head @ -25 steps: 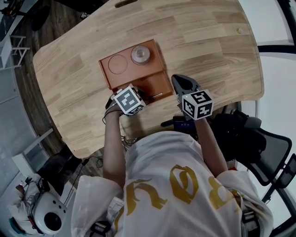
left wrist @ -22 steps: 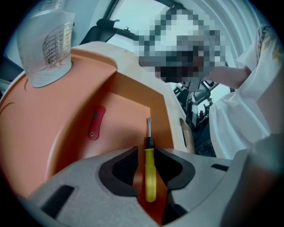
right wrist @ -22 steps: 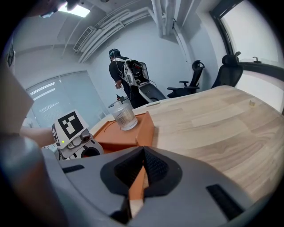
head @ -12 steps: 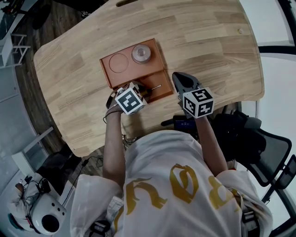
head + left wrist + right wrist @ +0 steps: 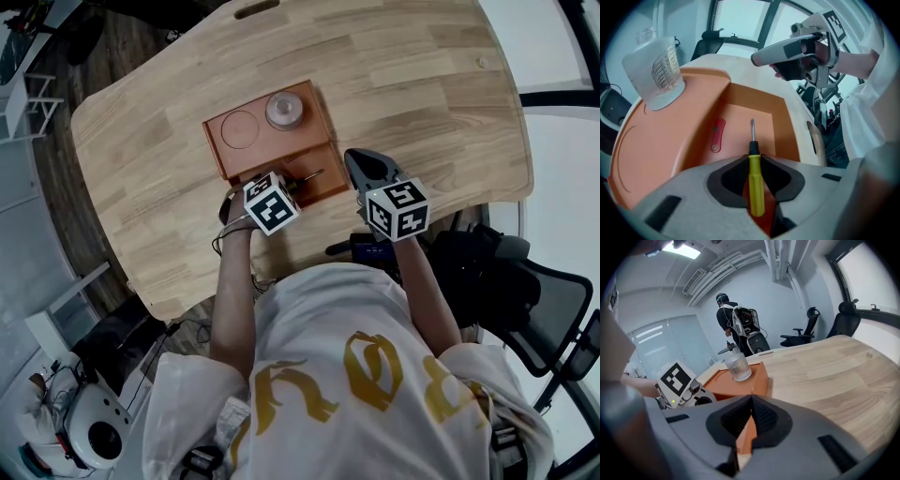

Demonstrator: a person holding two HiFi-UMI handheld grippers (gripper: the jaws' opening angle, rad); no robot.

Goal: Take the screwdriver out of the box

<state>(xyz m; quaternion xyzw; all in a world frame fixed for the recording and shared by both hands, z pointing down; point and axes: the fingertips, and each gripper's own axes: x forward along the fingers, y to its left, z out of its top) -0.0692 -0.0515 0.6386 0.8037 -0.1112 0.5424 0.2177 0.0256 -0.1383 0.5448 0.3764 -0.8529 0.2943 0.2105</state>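
An orange box (image 5: 217,150) lies on the wooden table. My left gripper (image 5: 292,185) points steeply down into its near compartment (image 5: 759,103). The jaws have just been closing and now press on the yellow handle of the screwdriver (image 5: 755,180), whose metal shaft (image 5: 312,174) sticks out ahead over the compartment floor. To the right of the box, my right gripper (image 5: 359,163) hovers over the table; in its own view its jaws (image 5: 750,399) are shut with nothing between them.
A small red tool (image 5: 717,133) lies in the same compartment. A clear plastic cup (image 5: 284,110) stands on the box's far part beside a round recess (image 5: 239,129). The table edge is close to my body. A person (image 5: 733,324) and office chairs (image 5: 806,329) are beyond the table.
The left gripper has tilted and shifted slightly over the compartment, and the screwdriver's shaft has moved with it. The right gripper has stayed in place.
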